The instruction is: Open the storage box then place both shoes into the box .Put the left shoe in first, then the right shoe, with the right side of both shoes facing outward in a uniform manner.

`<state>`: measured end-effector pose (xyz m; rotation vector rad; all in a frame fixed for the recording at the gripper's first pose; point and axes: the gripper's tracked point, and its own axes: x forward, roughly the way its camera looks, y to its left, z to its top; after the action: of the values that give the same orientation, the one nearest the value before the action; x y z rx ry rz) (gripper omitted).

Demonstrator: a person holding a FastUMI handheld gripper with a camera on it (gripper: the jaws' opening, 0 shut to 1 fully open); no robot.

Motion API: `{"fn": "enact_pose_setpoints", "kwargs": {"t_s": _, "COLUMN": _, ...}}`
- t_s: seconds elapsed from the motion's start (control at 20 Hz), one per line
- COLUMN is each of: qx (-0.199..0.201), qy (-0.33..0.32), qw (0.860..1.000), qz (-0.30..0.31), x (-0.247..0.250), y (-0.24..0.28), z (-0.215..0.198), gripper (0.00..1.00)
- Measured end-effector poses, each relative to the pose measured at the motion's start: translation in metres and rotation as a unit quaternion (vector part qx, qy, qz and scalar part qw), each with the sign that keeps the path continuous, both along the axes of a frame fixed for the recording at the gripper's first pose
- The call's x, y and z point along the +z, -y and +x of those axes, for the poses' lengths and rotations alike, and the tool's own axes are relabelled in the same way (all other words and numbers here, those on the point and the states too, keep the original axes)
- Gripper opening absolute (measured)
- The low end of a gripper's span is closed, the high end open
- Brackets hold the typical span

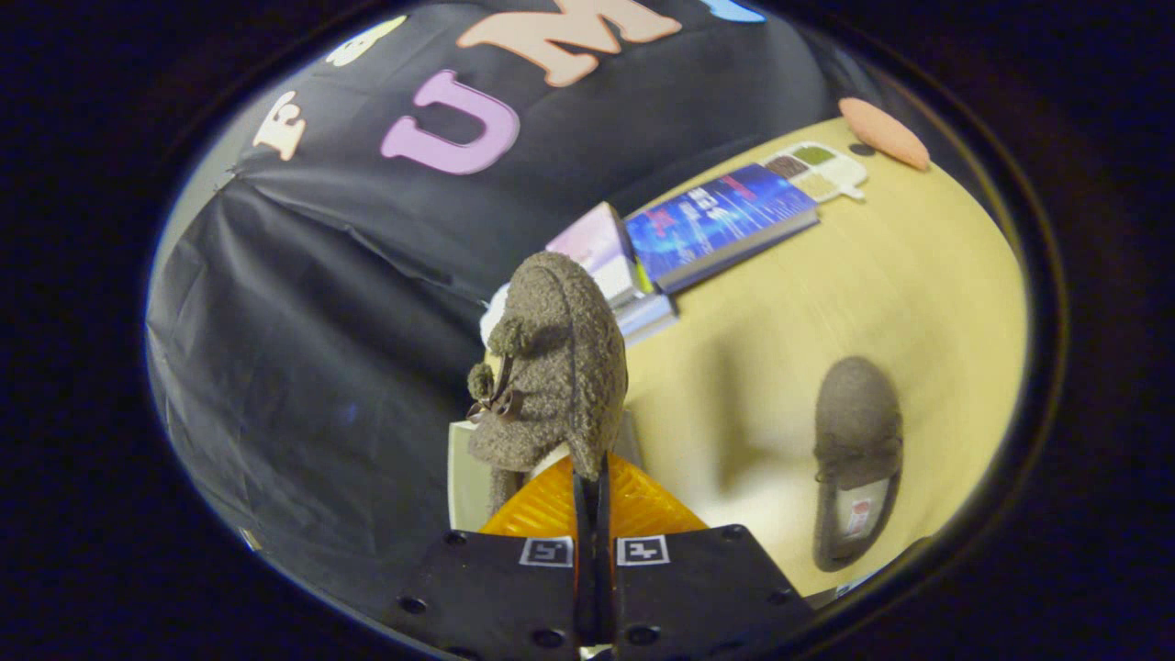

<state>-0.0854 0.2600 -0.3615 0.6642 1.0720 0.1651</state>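
One fuzzy brown-grey slipper [551, 367] pinched by its heel collar in the gripper [592, 491], fingers pressed nearly together on the thin edge, toe raised away from the camera toward 12 o'clock. Small pom-pom bow visible at 9 o'clock on the held slipper. Probably gripped at the collar because that thin rim fits between the fingers and lets the body of the shoe hang free for lowering into a box.

Second matching slipper [857, 459] lying flat on the pale wooden table [918, 303], well apart from the fingers at about 4 o'clock, opening upward with a label inside the insole. Likely waiting its turn, since only one shoe goes in at a time.

Pale box wall or lid [464, 477] just behind the held slipper at about 8 o'clock; possibly the storage box, though too hidden to tell whether open, and contents not visible.

Beyond the held slipper, at 1 o'clock, stacked books [716, 225] near the table's far edge, then a small compartmented tray [822, 170] with darker and lighter fillings, and an orange oval object [883, 133] further out.
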Motion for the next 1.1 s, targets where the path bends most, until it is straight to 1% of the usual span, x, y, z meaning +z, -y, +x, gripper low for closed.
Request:
{"fn": "enact_pose_setpoints", "kwargs": {"t_s": 0.15, "qx": 0.031, "qy": 0.021, "qw": 0.999, "qz": 0.024, "x": 0.027, "y": -0.045, "z": 0.007, "gripper": 0.04}}
{"fn": "enact_pose_setpoints", "kwargs": {"t_s": 0.25, "qx": 0.049, "qy": 0.014, "qw": 0.998, "qz": 0.044, "x": 0.03, "y": -0.077, "z": 0.002, "gripper": 0.04}}
{"fn": "enact_pose_setpoints", "kwargs": {"t_s": 0.35, "qx": 0.067, "qy": 0.003, "qw": 0.997, "qz": 0.045, "x": 0.019, "y": -0.101, "z": -0.01, "gripper": 0.04}}
{"fn": "enact_pose_setpoints", "kwargs": {"t_s": 0.5, "qx": 0.096, "qy": -0.016, "qw": 0.995, "qz": 0.026, "x": -0.009, "y": -0.129, "z": -0.029, "gripper": 0.04}}
{"fn": "enact_pose_setpoints", "kwargs": {"t_s": 0.6, "qx": 0.108, "qy": -0.033, "qw": 0.993, "qz": 0.015, "x": -0.026, "y": -0.143, "z": -0.043, "gripper": 0.04}}
{"fn": "enact_pose_setpoints", "kwargs": {"t_s": 0.75, "qx": 0.117, "qy": -0.054, "qw": 0.992, "qz": -0.003, "x": -0.054, "y": -0.156, "z": -0.058, "gripper": 0.04}}
{"fn": "enact_pose_setpoints", "kwargs": {"t_s": 0.9, "qx": 0.117, "qy": -0.075, "qw": 0.99, "qz": -0.016, "x": -0.074, "y": -0.167, "z": -0.068, "gripper": 0.04}}
{"fn": "enact_pose_setpoints", "kwargs": {"t_s": 1.1, "qx": 0.128, "qy": -0.106, "qw": 0.985, "qz": -0.038, "x": -0.101, "y": -0.181, "z": -0.08, "gripper": 0.04}}
